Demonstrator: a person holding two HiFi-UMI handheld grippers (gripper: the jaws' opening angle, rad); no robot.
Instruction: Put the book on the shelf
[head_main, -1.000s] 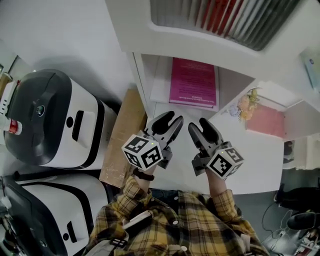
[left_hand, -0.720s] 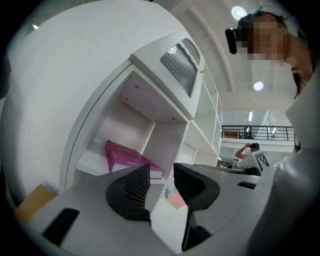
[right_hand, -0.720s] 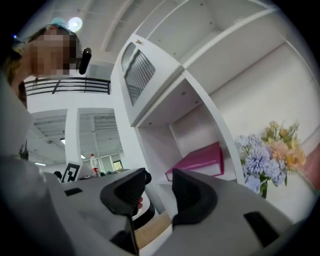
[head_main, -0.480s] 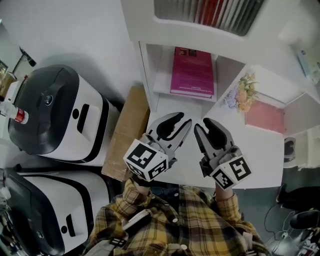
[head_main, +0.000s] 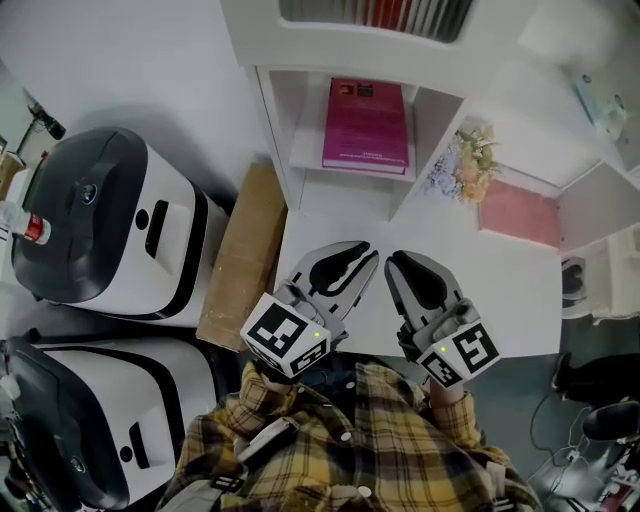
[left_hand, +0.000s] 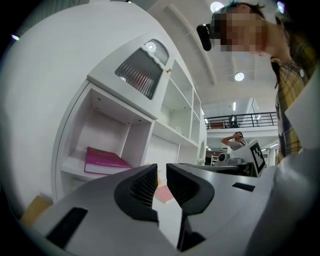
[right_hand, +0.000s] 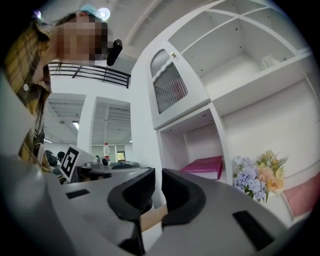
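The magenta book (head_main: 366, 125) lies flat in the lower compartment of the white shelf unit (head_main: 300, 150); it also shows as the book (left_hand: 105, 161) in the left gripper view and as the book (right_hand: 204, 166) in the right gripper view. My left gripper (head_main: 368, 252) and right gripper (head_main: 393, 262) hover side by side over the white tabletop (head_main: 520, 300), well short of the shelf. Both have just been closing. In each gripper view only a narrow gap shows between the jaws, left gripper (left_hand: 161, 172) and right gripper (right_hand: 157, 177), with nothing between them.
A bunch of artificial flowers (head_main: 458, 160) and a pink flat item (head_main: 518, 212) sit right of the book's compartment. A cardboard sheet (head_main: 240, 255) leans left of the table. Two white-and-black machines (head_main: 100, 230) stand further left. Upright books fill the upper cabinet (head_main: 400, 12).
Both grippers drew back from the shelf toward the person and rolled a little. Their jaws narrowed from wide apart to nearly together. The book stayed on the shelf.
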